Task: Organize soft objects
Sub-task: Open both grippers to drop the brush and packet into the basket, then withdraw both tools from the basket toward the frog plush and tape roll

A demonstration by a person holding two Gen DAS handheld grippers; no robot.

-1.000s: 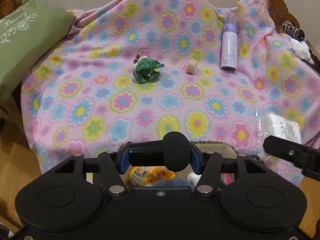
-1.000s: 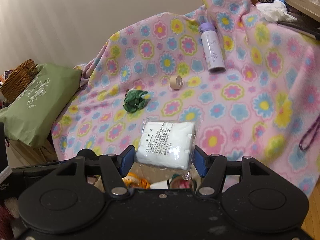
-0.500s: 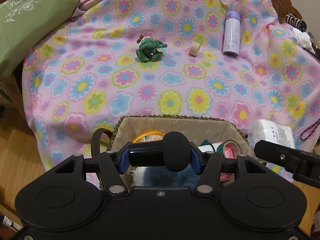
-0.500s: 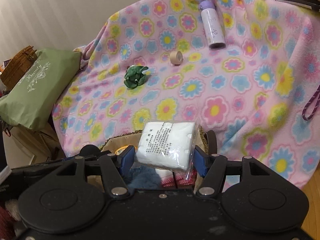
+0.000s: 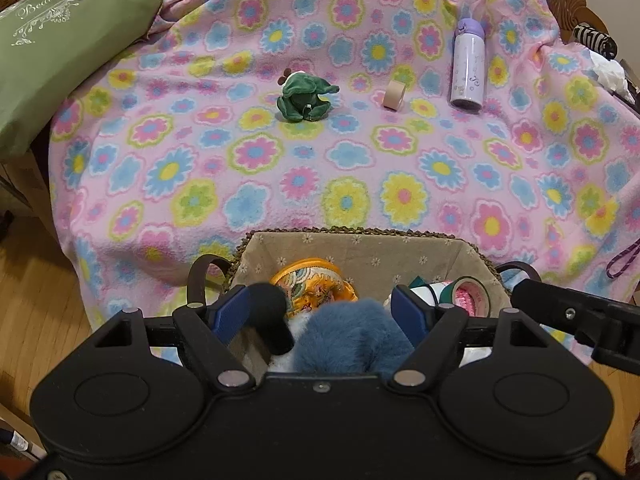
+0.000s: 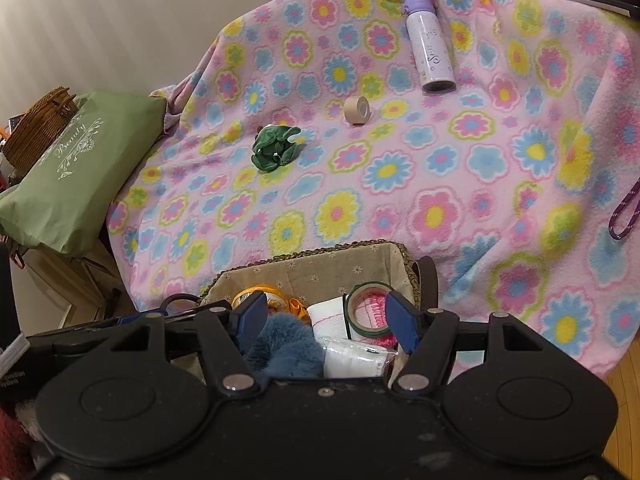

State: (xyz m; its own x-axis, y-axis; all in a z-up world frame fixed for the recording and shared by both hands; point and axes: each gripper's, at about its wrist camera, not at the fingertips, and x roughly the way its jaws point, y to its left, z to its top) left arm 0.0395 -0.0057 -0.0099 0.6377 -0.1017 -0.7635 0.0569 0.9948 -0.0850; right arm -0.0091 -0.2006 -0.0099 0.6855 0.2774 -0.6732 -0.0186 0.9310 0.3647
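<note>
1. Illumination: even, soft and moderately bright in both wrist views; no source is visible.
2. Shadows: faint. The small green plush toy (image 5: pixel 305 97) casts only a weak shadow on the pink flower-patterned fleece blanket (image 5: pixel 320 168).
3. Glare: none. The lavender cylindrical bottle (image 6: pixel 430 54) carries a mild sheen.
4. Distortion: strong fisheye bending. Frame corners are vignetted dark, and the green fabric cushion (image 5: pixel 60 52) curves at upper left.
5. Focus: centre sharp; the blanket at the right edge of the right wrist view is soft.
6. Foreground: black gripper bodies are underexposed.
</note>
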